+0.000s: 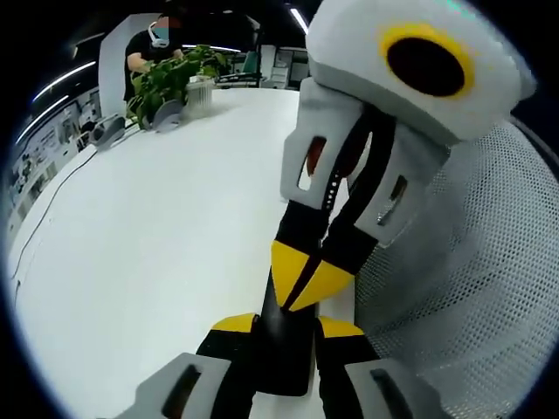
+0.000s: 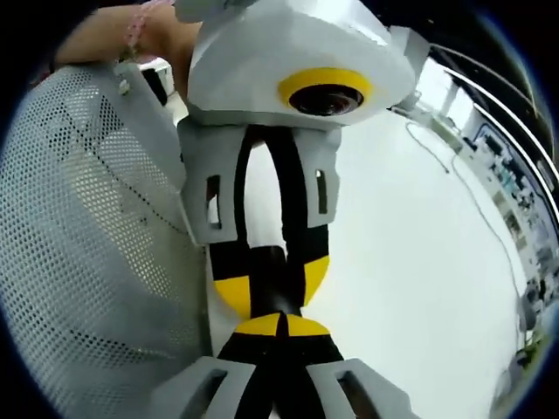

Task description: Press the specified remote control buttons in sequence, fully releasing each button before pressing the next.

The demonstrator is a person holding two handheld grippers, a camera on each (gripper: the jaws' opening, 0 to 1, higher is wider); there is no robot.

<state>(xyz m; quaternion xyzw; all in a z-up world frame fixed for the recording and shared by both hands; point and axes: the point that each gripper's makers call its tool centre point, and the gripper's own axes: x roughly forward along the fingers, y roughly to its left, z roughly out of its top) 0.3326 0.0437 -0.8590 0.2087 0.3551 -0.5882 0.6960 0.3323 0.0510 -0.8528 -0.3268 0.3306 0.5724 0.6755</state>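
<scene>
In the left gripper view, the left gripper (image 1: 284,325) is seen rising from the bottom centre of the frame, its yellow-tipped jaws held apart on either side of a dark remote control (image 1: 284,345), which lies between them at the lower middle. Whether the jaws actually touch its sides cannot be told. The right gripper (image 1: 306,281) is seen coming down from the upper right, its two yellow tips pressed together into a point that meets the top face of the remote control. A white table (image 1: 157,236) fills the left and centre of the frame. A white mesh chair back (image 1: 472,279) is seen at the right. At the upper left, on the far end of the table, a green potted plant (image 1: 170,83) stands, and a person (image 1: 153,48) in dark clothing is seen behind it.

In the right gripper view, the right gripper (image 2: 281,326) rises from the bottom centre with its yellow tips closed against each other. The left gripper (image 2: 272,292) is seen coming down from the top centre, its yellow-tipped jaws spread with the dark remote control (image 2: 284,288) between them. The mesh chair back (image 2: 87,262) occupies the left of the frame, the table (image 2: 419,262) the right. A hand (image 2: 131,35) is seen at the upper left.
</scene>
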